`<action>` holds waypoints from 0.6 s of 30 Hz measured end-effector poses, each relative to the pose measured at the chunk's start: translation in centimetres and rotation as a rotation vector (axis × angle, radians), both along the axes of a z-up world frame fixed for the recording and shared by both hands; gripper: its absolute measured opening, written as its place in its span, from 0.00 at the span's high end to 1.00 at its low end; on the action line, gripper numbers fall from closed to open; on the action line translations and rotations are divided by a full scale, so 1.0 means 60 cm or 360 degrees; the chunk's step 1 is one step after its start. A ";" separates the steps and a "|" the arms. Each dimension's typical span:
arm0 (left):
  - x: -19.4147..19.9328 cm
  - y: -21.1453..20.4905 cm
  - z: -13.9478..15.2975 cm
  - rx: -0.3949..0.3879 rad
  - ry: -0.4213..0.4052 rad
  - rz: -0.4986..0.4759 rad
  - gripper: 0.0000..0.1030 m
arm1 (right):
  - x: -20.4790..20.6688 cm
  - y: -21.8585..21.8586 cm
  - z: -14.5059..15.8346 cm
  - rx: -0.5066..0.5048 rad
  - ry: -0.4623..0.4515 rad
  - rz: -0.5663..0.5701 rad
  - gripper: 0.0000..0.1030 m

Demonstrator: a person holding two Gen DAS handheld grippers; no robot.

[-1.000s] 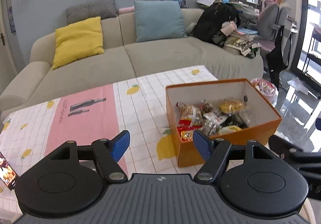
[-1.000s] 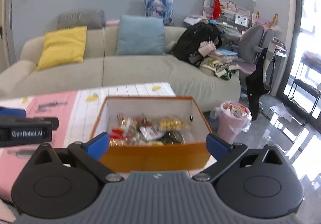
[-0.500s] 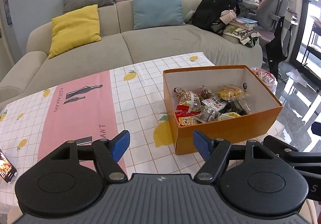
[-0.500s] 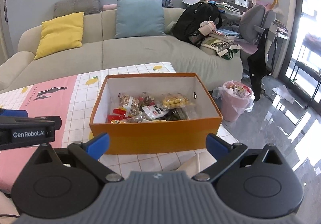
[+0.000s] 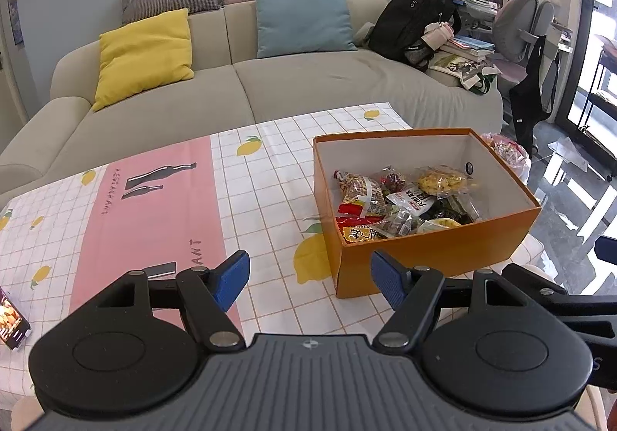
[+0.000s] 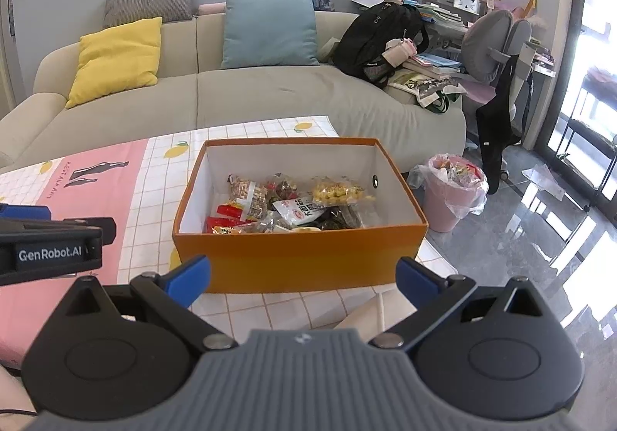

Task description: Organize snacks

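An orange cardboard box stands at the right end of the table, holding several snack packets. My left gripper hovers open over the tablecloth, just left of the box's near corner, nothing between its blue pads. In the right wrist view my right gripper is open too, held in front of the box's near wall with its fingers spread about as wide as the box. The left gripper's side shows at that view's left edge.
The table wears a lemon-print checked cloth with a pink stripe. A phone lies at its left edge. Behind is a beige sofa with cushions and a black backpack. A pink waste bin stands on the floor to the right.
Both views have tipped downward, so the table and box now sit higher and fuller in frame. Both grippers stay open; the box and snacks have not moved.
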State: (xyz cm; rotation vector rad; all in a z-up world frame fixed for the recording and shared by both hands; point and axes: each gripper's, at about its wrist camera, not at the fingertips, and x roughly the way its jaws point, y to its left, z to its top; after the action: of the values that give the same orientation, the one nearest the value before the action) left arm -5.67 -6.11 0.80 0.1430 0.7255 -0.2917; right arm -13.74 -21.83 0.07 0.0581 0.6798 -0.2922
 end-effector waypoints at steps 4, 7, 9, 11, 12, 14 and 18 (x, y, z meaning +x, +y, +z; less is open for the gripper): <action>0.000 0.000 0.000 0.0005 -0.0002 0.0002 0.18 | -0.001 0.004 0.001 -0.0011 -0.0004 0.0005 0.03; 0.000 0.000 0.000 0.0004 0.0000 -0.0001 0.18 | -0.001 0.004 0.001 -0.0013 -0.0002 0.0006 0.03; 0.002 0.002 0.001 0.0003 0.0000 -0.0002 0.18 | -0.002 0.004 0.001 -0.0013 -0.0005 0.0005 0.03; 0.001 0.001 0.001 0.0006 -0.0005 -0.0002 0.18 | -0.002 0.004 0.001 -0.0015 -0.0006 0.0005 0.03; 0.001 0.001 0.002 0.0007 -0.0007 -0.0003 0.18 | -0.002 0.005 0.001 -0.0016 -0.0006 0.0007 0.03; 0.001 0.001 0.003 0.0007 -0.0008 -0.0004 0.18 | -0.002 0.005 0.001 -0.0018 -0.0003 0.0011 0.03; 0.000 0.003 0.003 -0.0002 -0.0009 0.0003 0.18 | -0.002 0.008 0.004 -0.0029 -0.0008 0.0018 0.03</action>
State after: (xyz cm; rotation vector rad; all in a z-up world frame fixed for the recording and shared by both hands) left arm -5.67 -5.93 0.98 0.1420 0.7196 -0.2897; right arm -13.85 -21.36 0.31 0.0376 0.6722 -0.2871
